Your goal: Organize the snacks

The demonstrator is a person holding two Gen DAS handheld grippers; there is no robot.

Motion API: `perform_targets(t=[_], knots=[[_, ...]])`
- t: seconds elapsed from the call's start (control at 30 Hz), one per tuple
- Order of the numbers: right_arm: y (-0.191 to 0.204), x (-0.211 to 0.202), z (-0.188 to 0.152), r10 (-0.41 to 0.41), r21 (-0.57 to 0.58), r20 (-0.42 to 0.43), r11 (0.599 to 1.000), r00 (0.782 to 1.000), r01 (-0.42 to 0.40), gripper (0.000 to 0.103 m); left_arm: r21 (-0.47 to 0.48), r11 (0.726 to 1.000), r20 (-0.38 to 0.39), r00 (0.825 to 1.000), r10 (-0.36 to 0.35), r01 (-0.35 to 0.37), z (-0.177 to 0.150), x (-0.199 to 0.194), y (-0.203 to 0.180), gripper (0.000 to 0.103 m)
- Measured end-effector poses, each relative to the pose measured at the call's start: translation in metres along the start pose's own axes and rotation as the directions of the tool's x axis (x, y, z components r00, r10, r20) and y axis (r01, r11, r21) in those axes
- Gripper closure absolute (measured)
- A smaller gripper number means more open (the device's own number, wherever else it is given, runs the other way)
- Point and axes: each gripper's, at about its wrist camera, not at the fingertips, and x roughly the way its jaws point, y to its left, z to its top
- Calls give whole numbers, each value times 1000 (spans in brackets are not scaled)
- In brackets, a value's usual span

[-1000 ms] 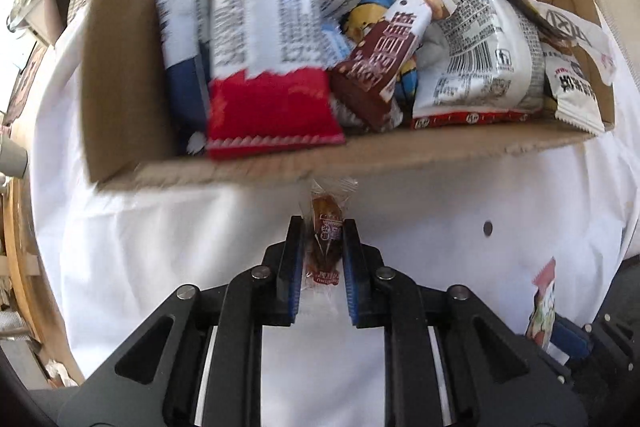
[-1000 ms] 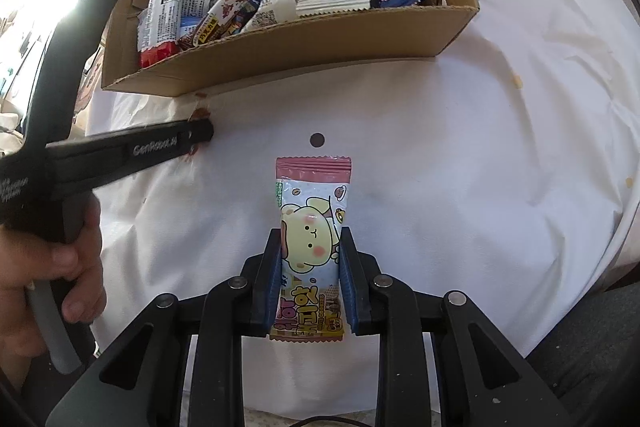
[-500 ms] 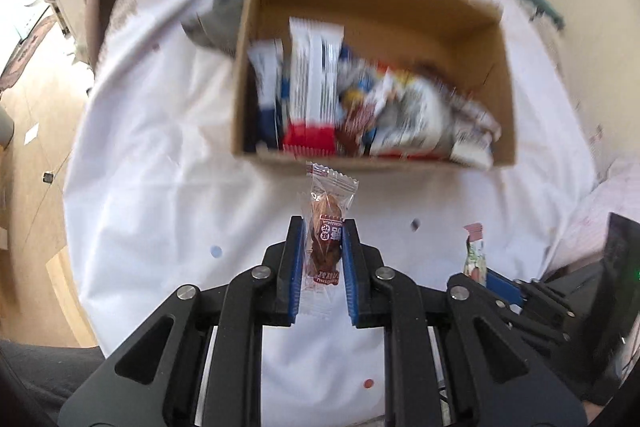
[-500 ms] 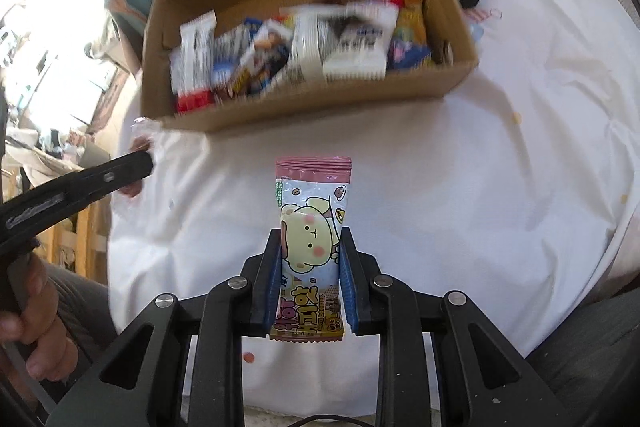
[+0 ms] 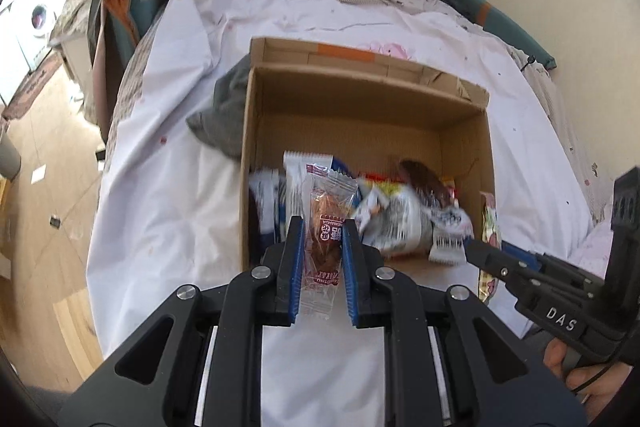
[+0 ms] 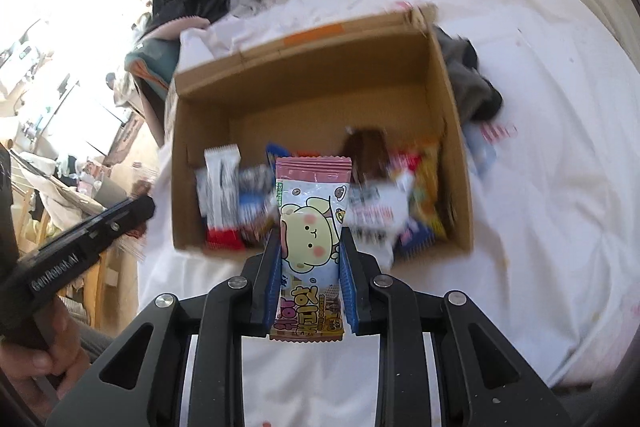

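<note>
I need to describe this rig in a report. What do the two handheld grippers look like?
Both are matte black with silver screw heads and blue ribbed jaws. The left gripper reads "GenRobot.AI" along its side, the right gripper "DAS". Bare hands hold them; no sleeves show.

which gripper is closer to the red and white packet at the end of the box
Left. The left gripper is at the left end of the cardboard box, right by the red-and-white packet; the right gripper is farther right along the front wall.

Box ahead of you, on the bed

Snacks (image 5: 404, 223) sit in the box (image 5: 360, 95) near its front wall; clothes (image 5: 218, 119) lie beside it.
</note>
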Motion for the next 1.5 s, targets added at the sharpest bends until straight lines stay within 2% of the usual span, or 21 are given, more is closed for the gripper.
perform_targets(t=[0.13, 0.23, 0.3, 0.4, 0.47, 0.73, 0.83, 1.1, 1.2, 1.23, 1.27, 1.33, 1.4, 1.5], knots=[[3, 14, 26, 32, -29, 10, 999, 999, -32, 76, 18, 1000, 16, 1000, 3, -3, 12, 14, -2, 88], [3, 33, 32, 59, -52, 8, 997, 998, -59, 76, 58, 998, 55, 998, -15, 12, 7, 29, -1, 88], [1, 46, 29, 65, -58, 1, 996, 998, -65, 76, 31, 1000, 50, 999, 1, -2, 1, 39, 4, 88], [-2, 63, 26, 80, -18, -38, 997, 996, -80, 76, -49, 998, 21, 999, -30, 31, 0, 52, 12, 88], [0, 68, 26, 70, -33, -46, 997, 996, -72, 76, -20, 1000, 22, 1000, -21, 21, 1, 56, 8, 88], [2, 70, 29, 142, -22, -48, 990, 989, -143, 73, -13, 1000, -5, 1000, -25, 24, 1, 67, 1, 87], [4, 69, 28, 132, -38, -40, 990, 990, -133, 73, -7, 1000, -2, 1000, 13, -13, 1, 69, 1, 86], [2, 62, 29, 145, -23, -12, 989, 989, -145, 71, -3, 1000, 10, 1000, 6, -6, 1, 64, 1, 84], [-2, 58, 28, 152, -6, -3, 988, 988, -152, 53, 4, 999, 26, 999, 32, -32, 0, 59, 2, 71], [-2, 56, 29, 155, -2, 6, 988, 988, -155, 45, 3, 999, 32, 999, 38, -38, 1, 57, 2, 56], [-3, 54, 29, 153, 2, 13, 988, 988, -153, 44, -4, 999, 39, 999, 36, -36, 1, 54, 3, 43], [-4, 51, 30, 151, 7, 21, 989, 988, -151, 44, -18, 1000, 54, 998, 24, -23, 1, 50, 5, 35], [-4, 47, 30, 142, 12, 32, 990, 989, -143, 41, -18, 1000, 64, 998, 26, -25, 1, 45, 6, 33], [-3, 34, 29, 106, 0, 74, 994, 992, -106, 29, -10, 1000, 80, 996, 31, -30, 0, 38, 6, 32]])
